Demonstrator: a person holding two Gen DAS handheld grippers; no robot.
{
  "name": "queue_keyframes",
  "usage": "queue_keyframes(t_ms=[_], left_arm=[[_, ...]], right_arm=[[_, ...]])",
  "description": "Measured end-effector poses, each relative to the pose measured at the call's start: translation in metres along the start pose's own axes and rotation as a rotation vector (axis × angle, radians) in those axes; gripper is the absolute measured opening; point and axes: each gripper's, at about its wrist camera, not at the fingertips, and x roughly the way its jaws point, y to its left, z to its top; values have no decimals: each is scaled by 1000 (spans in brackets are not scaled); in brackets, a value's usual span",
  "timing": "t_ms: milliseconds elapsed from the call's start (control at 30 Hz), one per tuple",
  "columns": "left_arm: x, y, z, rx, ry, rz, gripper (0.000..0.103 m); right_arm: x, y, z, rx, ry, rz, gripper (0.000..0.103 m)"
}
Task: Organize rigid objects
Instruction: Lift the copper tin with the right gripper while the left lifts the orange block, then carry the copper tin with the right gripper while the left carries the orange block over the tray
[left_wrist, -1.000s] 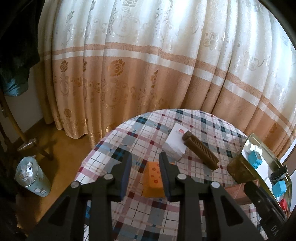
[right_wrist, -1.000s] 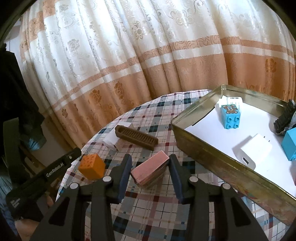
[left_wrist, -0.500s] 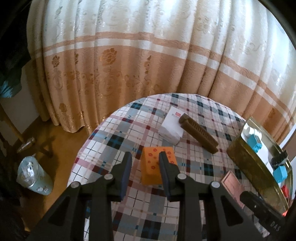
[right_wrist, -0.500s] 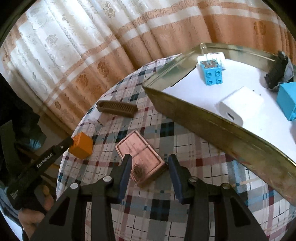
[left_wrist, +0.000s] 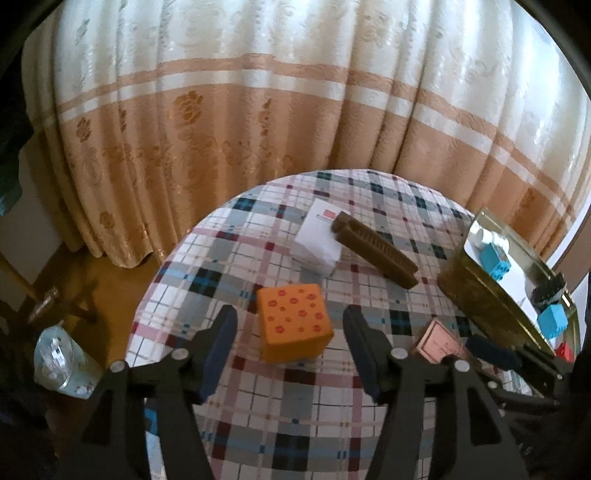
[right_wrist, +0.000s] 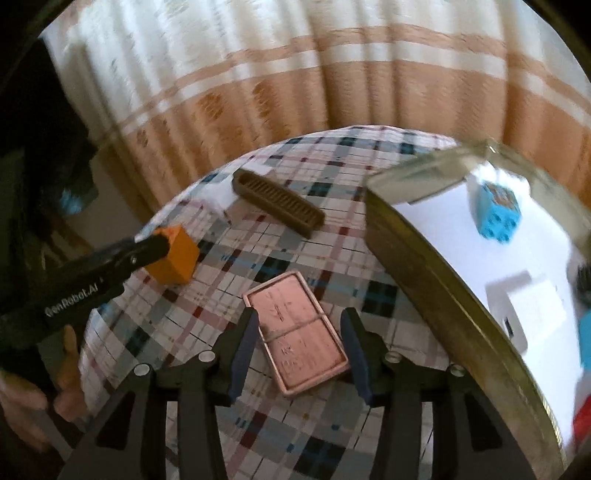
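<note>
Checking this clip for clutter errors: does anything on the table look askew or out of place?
The brown comb-like bar rests one end on the white box, so it sits tilted. The orange block and pink case lie loose on the tablecloth, outside the tin tray. Nothing looks spilled or damaged.

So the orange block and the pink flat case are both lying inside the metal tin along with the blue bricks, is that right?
Not quite. The orange block and the pink flat case lie on the plaid tablecloth, outside the metal tin. Only the blue bricks are in the tin. Both wrist views show it.
</note>
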Motion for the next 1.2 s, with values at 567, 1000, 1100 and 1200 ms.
queue_keyframes(t_ms=[567, 1000, 1100, 1200], left_arm=[[34, 7, -3, -60, 118, 41, 51], [36, 5, -2, -58, 112, 53, 40], [32, 6, -3, -68, 96, 45, 40], [25, 6, -2, -83, 56, 52, 40]], right_arm=[[22, 18, 7, -112, 47, 28, 52], [18, 17, 2, -92, 14, 15, 50], [6, 9, 1, -37, -40, 50, 49], [-9, 0, -1, 19, -110, 93, 49]])
